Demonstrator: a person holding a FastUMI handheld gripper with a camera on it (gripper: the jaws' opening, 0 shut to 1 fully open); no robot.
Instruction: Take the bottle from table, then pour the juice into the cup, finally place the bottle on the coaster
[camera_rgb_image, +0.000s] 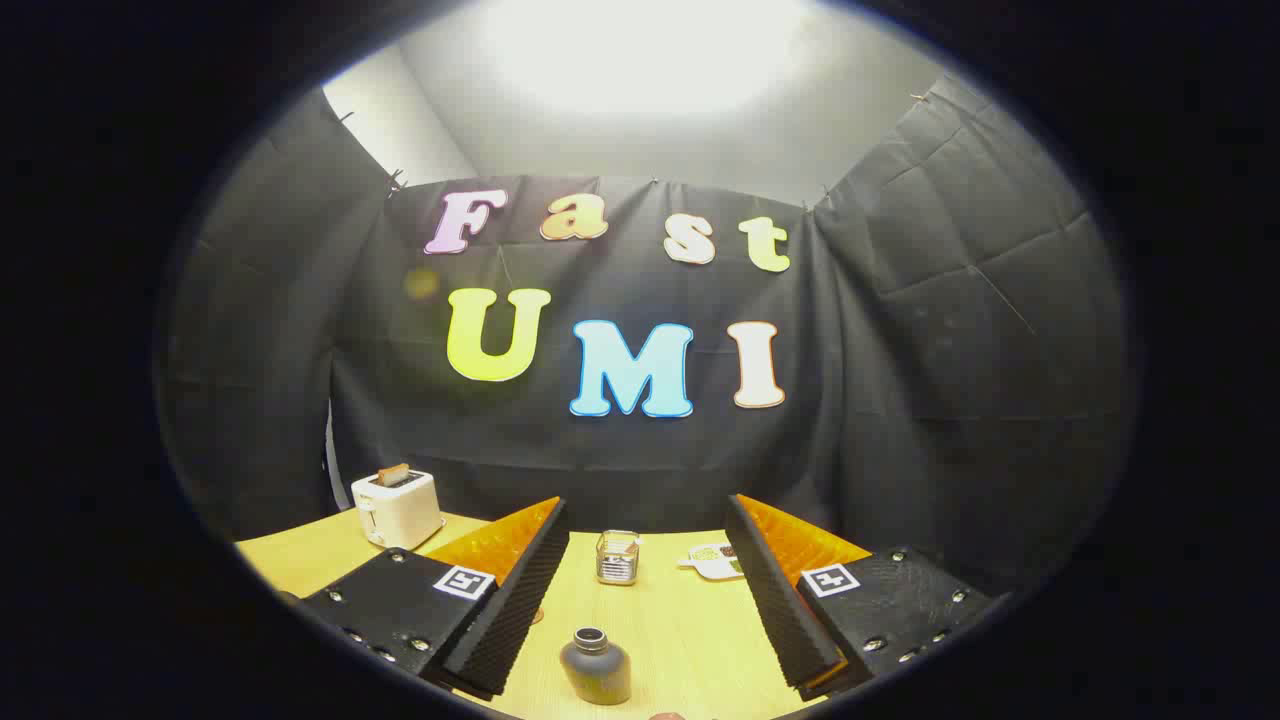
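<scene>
Bottle (595, 667): one, dark grey, squat, standing upright on the table (680, 630) with its round mouth uncapped. It sits between the fingers of the gripper (640, 590), nearer the left one, and touches neither. Its contents cannot be made out through the dark wall or the mouth.

One cup (618, 557) stands farther along the table, beyond the bottle and about midway between the fingertips. It is a clear glass with a patterned lower half; whether anything is in it cannot be told.

One coaster (715, 561) lies flat to the right of the cup, just beside the right finger, pale with a printed design. Nothing rests on it.

One white toaster (397, 507) stands at the far left of the table, left of the left finger, with one slice of toast (393, 473) sticking up from its slot.

Both fingers are spread wide apart and grip nothing.
</scene>
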